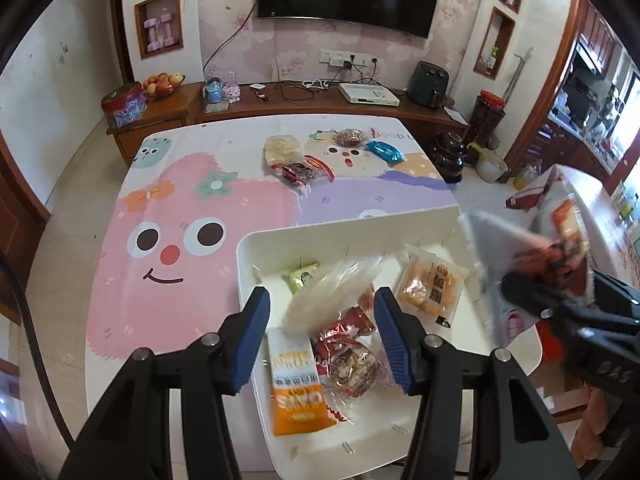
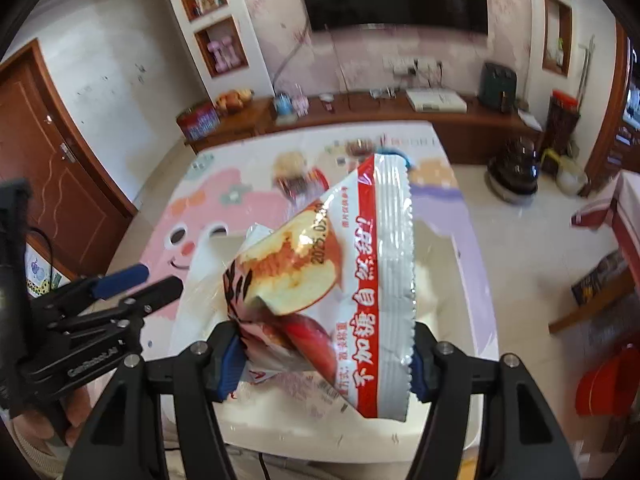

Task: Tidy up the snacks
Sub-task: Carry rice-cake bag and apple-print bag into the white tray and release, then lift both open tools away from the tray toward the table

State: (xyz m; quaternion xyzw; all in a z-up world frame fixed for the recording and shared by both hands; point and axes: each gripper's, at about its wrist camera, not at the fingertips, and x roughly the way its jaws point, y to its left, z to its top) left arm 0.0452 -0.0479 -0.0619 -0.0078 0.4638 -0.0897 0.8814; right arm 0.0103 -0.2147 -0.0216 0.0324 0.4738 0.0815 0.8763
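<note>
In the left wrist view, the left gripper [image 1: 322,336] fills the bottom of the frame, its blue-padded fingers [image 1: 256,336] standing apart with nothing pressed between them. A clear, blurred packet [image 1: 328,294] shows in the gap; whether it touches either pad cannot be told. Below and behind the fingers lies a white tray [image 1: 248,264] in the lower middle of the frame, resting on a counter [image 1: 160,216] covered with a pink cartoon-face cloth. Inside the tray are an orange packet [image 1: 294,392] at the lower left, a red wrapped snack [image 1: 348,356] beside it, a small green packet [image 1: 302,276] toward the upper left, and a yellow biscuit pack [image 1: 430,288] toward the upper right. Further back, in the upper middle of the frame, more loose snacks [image 1: 300,162] and a blue packet [image 1: 385,151] lie on the cloth, well apart from the tray.

At the right edge of that view the right gripper [image 1: 560,292] holds a blurred silver-and-red bag [image 1: 524,256] above the tray's right end.

The right wrist view shows this bag [image 2: 348,292] in the middle of the frame: a silver pouch with a red band and a pictured bread slice, clamped at its lower part between the right gripper's [image 2: 324,364] fingers, over the tray [image 2: 280,428]. The left gripper [image 2: 152,280] appears at the left edge, held in a hand [image 2: 60,416].
</note>
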